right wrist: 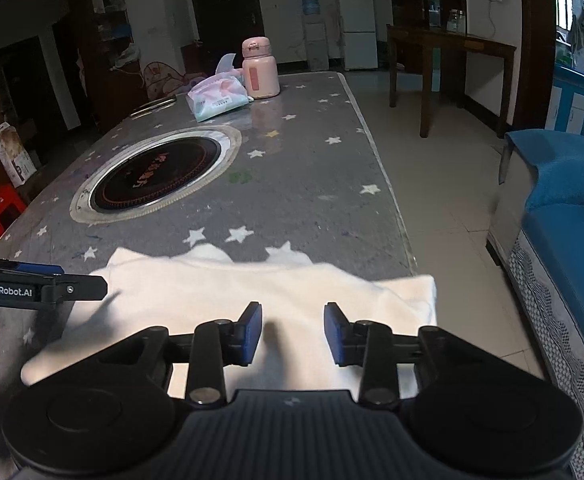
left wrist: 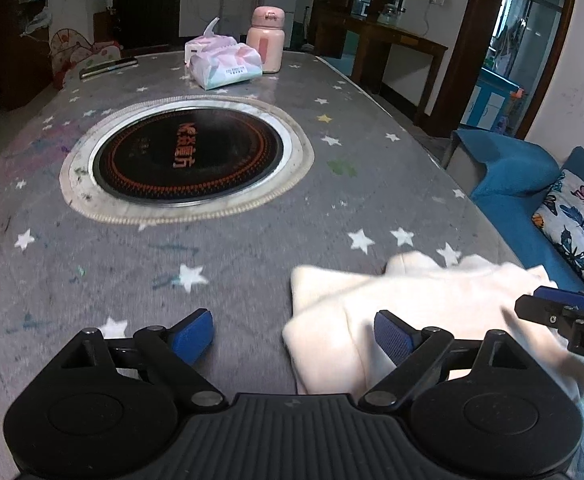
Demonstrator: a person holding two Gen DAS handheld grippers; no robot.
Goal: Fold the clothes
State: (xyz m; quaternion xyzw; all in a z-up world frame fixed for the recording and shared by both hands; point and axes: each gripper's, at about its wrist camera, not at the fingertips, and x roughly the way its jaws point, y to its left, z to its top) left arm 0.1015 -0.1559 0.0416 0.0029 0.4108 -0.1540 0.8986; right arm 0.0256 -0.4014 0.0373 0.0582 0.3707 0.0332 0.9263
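Observation:
A cream white garment point(right wrist: 276, 300) lies folded on the near right end of the grey star-patterned table point(right wrist: 292, 184); it also shows in the left wrist view point(left wrist: 412, 304). My left gripper point(left wrist: 294, 334) is open wide over the garment's left edge, one blue pad on the table side, the other over the cloth. My right gripper point(right wrist: 292, 332) is open just above the middle of the garment, holding nothing. Each gripper shows at the edge of the other's view: the right one point(left wrist: 552, 312), the left one point(right wrist: 44, 286).
A round black induction cooktop point(left wrist: 188, 156) is set into the table's middle. A tissue pack point(left wrist: 224, 60), a pink flask point(left wrist: 266, 40) and a phone point(left wrist: 108, 67) stand at the far end. A blue sofa point(right wrist: 572, 220) with a butterfly cushion point(left wrist: 576, 224) is right of the table.

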